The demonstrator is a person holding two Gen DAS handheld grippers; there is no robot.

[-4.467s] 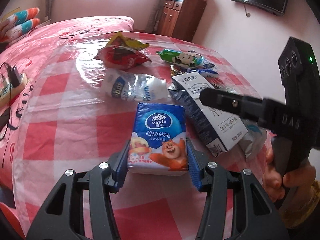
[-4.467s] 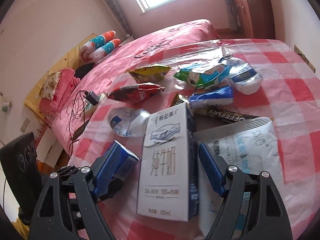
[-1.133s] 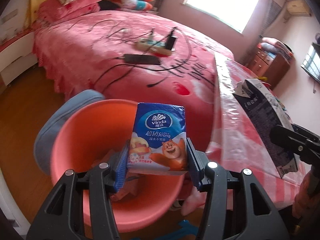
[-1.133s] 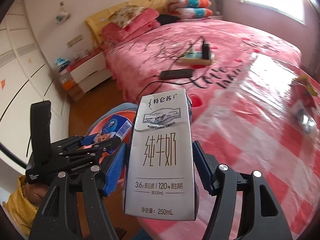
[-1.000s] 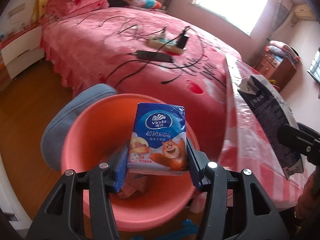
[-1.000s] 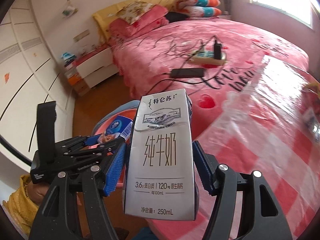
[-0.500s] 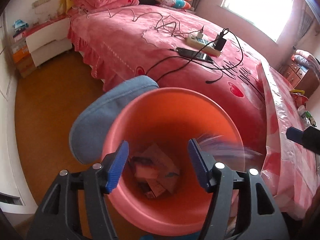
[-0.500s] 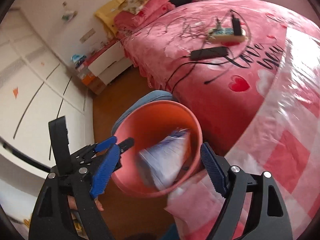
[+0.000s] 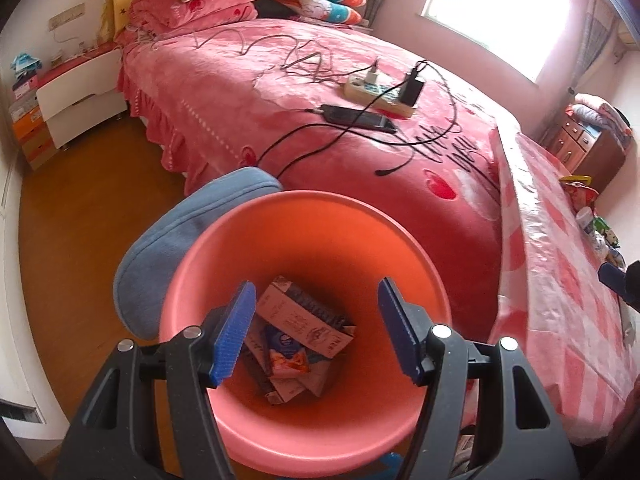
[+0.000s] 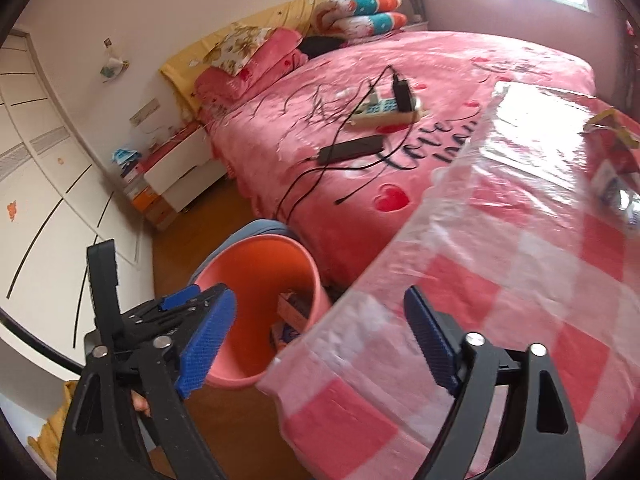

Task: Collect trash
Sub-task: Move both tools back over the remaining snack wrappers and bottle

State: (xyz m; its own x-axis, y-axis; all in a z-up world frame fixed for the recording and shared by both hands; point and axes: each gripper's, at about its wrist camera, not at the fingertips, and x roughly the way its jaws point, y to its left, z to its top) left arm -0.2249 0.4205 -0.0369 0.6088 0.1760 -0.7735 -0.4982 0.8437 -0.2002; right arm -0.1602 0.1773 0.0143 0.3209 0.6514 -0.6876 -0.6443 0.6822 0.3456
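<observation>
My left gripper (image 9: pixel 316 320) hangs open over the pink bin (image 9: pixel 304 208), with nothing between its blue pads. At the bin's bottom lie the milk carton (image 9: pixel 304 314), the blue tissue pack (image 9: pixel 282 340) and other wrappers. The right wrist view shows my right gripper (image 10: pixel 320 320) over the edge of the checked table (image 10: pixel 520 280); its jaws are opening and hold nothing. In that view the bin (image 10: pixel 256 250) stands on the floor to the left, and the left gripper (image 10: pixel 196 296) is above its near rim. Snack packets (image 10: pixel 616 148) lie on the table's far side.
A pink bed (image 9: pixel 320 92) behind the bin carries a power strip (image 9: pixel 380 94), a phone (image 9: pixel 360 118) and loose cables. A blue padded seat (image 9: pixel 180 240) touches the bin's far left side. A white nightstand (image 9: pixel 76 104) stands on the wooden floor.
Both grippers opened over the bin; the tissue pack and the milk carton dropped in. My right gripper then swung right, over the table's edge.
</observation>
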